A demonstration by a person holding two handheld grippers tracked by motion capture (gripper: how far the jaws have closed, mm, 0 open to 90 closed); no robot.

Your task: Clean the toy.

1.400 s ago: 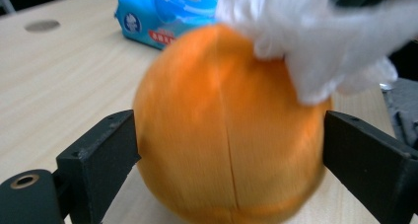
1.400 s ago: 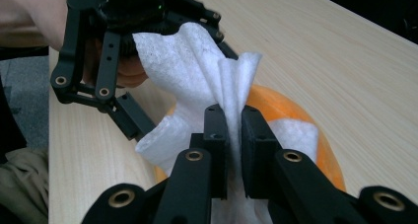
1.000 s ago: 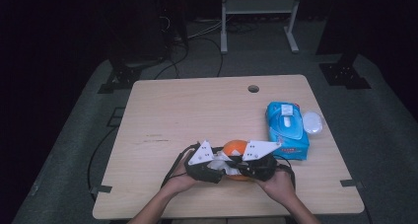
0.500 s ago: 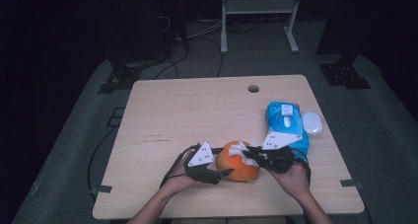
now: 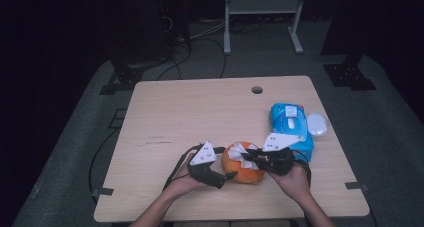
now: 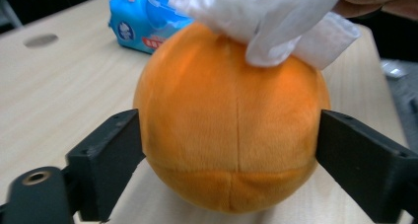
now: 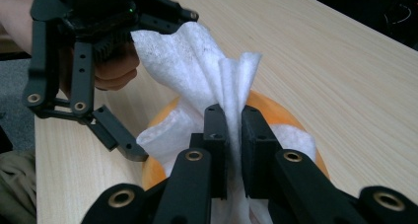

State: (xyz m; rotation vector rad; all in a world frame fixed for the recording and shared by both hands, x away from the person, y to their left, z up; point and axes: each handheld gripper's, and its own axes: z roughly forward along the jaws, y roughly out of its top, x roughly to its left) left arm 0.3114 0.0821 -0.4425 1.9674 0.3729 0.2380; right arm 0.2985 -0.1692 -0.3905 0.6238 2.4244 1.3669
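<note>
An orange plush ball (image 5: 246,173) rests on the wooden table (image 5: 200,117) near its front edge. My left gripper (image 5: 229,174) reaches in from the ball's left. Its jaws have just been opening and now stand at the two sides of the ball (image 6: 226,125) without squeezing it. A white wipe (image 5: 242,151) lies draped over the top of the ball. My right gripper (image 7: 234,115) is shut on the bunched wipe (image 7: 197,61), coming in from the ball's right (image 5: 251,159).
A blue pack of wet wipes (image 5: 290,124) lies to the right of the ball, with a white oval lid (image 5: 317,123) beside it. A round cable hole (image 5: 257,90) sits near the table's far edge. Both hands rest at the front edge.
The right gripper has slid to the right with the wipe, uncovering the orange ball. The left hand has stayed where it was.
</note>
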